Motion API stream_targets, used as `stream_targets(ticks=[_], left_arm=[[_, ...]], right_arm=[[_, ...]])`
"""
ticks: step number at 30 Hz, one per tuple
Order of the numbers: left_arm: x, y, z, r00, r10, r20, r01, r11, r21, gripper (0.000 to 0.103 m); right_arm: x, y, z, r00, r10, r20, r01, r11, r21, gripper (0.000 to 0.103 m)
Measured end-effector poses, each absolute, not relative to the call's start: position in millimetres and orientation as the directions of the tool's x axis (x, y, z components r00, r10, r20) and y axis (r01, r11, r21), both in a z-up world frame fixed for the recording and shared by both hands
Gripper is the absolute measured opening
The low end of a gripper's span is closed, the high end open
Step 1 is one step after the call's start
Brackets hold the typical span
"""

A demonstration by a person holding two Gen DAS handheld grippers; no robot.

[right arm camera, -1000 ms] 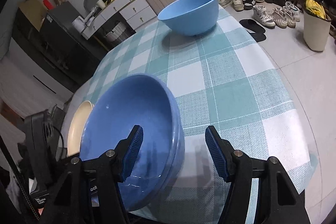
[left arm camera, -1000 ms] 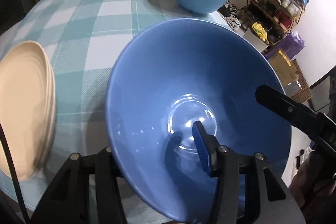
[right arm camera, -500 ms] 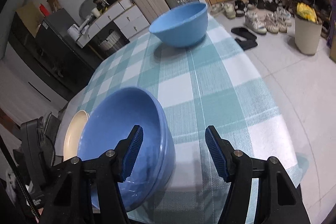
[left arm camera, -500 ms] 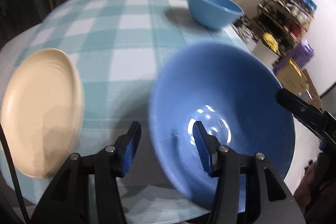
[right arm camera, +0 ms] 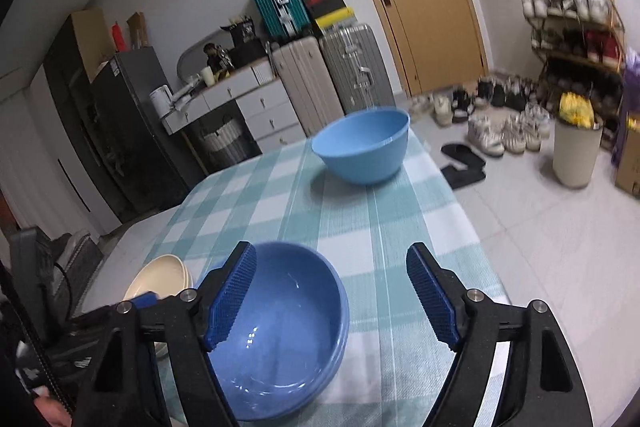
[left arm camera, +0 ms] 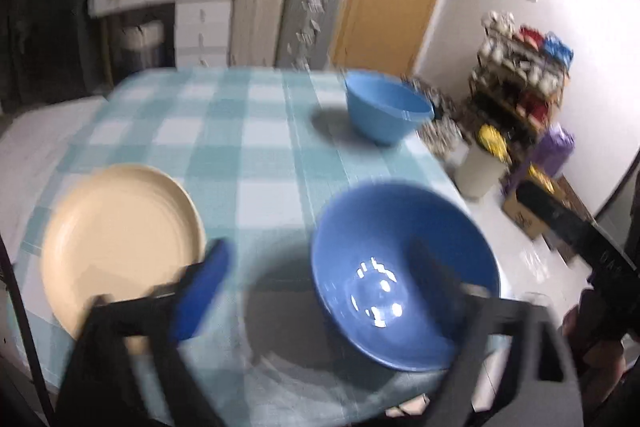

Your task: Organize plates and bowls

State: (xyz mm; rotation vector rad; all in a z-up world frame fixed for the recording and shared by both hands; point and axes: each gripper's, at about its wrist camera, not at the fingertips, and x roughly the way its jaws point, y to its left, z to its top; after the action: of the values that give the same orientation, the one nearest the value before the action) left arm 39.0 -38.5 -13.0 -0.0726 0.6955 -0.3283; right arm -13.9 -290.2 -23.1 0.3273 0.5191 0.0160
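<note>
Blue nested bowls (right arm camera: 280, 331) now rest free at the near edge of the checked tablecloth (right arm camera: 384, 227), released by the left gripper (left arm camera: 316, 291) and right gripper (right arm camera: 332, 299), both opening wide and empty, so the light-blue bowl (right arm camera: 362, 145) at the far edge is probably next.

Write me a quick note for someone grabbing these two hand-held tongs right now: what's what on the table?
Left tongs: opening, nothing held.
Right tongs: opening, nothing held.
Dark blue bowls: stacked at the near table edge, released.
Cream plates: stacked left of those bowls.
Light blue bowl: alone at the far end of the checked tablecloth.
Done: near bowls nested, plates piled.
Left: probably bring the light blue bowl over to the bowl stack.
</note>
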Motion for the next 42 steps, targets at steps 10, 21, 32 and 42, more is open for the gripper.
stream_targets(ticks=[10,21,32,42], left_arm=[[37.1,-28.9,-0.4,0.777,-0.318,-0.544,0.266,0.948,-0.175,0.103],[38.5,-33.6,-5.8,0.764,-0.317,-0.562,0.274,0.948,-0.163,0.103],[31.6,-9.7,-0.2,0.834,-0.297,-0.464,0.210,0.950,-0.230,0.103],[88.8,9.9,37.0,0.764,-0.300,-0.571,0.173,0.948,-0.268,0.103]], right_arm=[[-26.0,-275.7,-9.9,0.915,0.067,-0.399,0.026,0.974,0.223,0.092],[-47.6,-255.3,4.4,0.936,0.075,-0.344,-0.038,0.993,0.111,0.102],[-45.2,-274.7,1.2,0.915,0.099,-0.390,-0.018,0.978,0.206,0.102],[-35.6,-287.3,-5.3,0.897,0.122,-0.424,-0.016,0.969,0.245,0.102]])
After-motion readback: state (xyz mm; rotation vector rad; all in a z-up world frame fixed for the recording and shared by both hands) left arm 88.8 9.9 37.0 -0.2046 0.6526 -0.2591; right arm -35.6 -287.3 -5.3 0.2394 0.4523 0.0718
